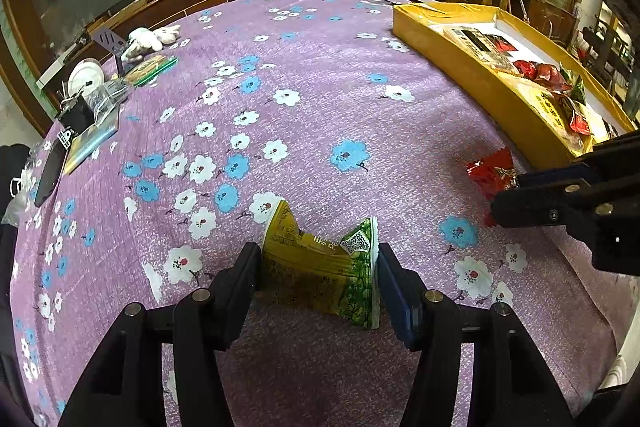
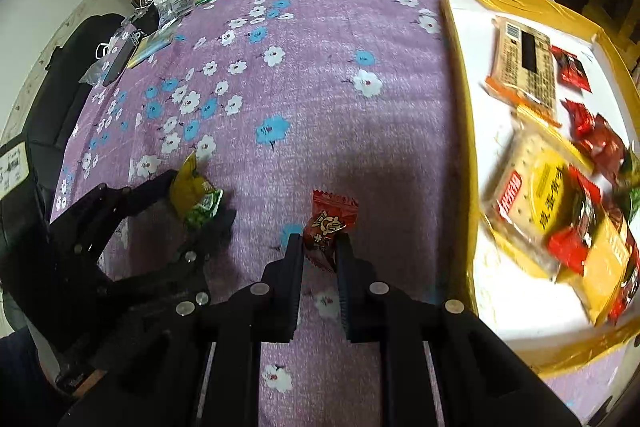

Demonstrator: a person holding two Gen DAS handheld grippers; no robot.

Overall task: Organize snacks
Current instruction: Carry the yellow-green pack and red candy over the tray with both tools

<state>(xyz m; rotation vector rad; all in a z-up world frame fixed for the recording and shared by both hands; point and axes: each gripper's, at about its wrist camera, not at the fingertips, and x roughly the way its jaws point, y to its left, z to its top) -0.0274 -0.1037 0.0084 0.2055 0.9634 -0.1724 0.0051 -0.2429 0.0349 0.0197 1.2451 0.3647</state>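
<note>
Gripping a yellow-and-green snack packet (image 1: 320, 267), the left gripper (image 1: 320, 259) is pinching it from both sides, its two black pads pressing the crinkled wrapper so that it is bowing inward at the middle. The packet is sitting at about 6 o'clock in the left wrist view, above the purple flowered tablecloth (image 1: 320, 115); whether it is touching the cloth cannot be told. In the right wrist view the same packet (image 2: 196, 199) is showing at 8 o'clock, clamped in the left gripper (image 2: 196, 203).

The right gripper (image 2: 318, 247) is closing tight on a small red snack packet (image 2: 328, 223), its jaws almost together with the lower part of the wrapper squeezed between them and the upper part sticking out beyond the fingertips toward 12 o'clock. From the left wrist view this red packet (image 1: 490, 175) is appearing at 3 o'clock, with the right gripper (image 1: 504, 203) reaching in from the edge.

A yellow cardboard box (image 2: 464, 107) with a white inside is lying at 3 o'clock in the right wrist view, holding several cracker packs and red and green wrapped snacks; it is blurring slightly there. In the left wrist view the box (image 1: 460, 59) is sitting at 2 o'clock.

At 10 o'clock, white gloves (image 1: 152, 37) and assorted clutter are resting near the cloth's far edge.
</note>
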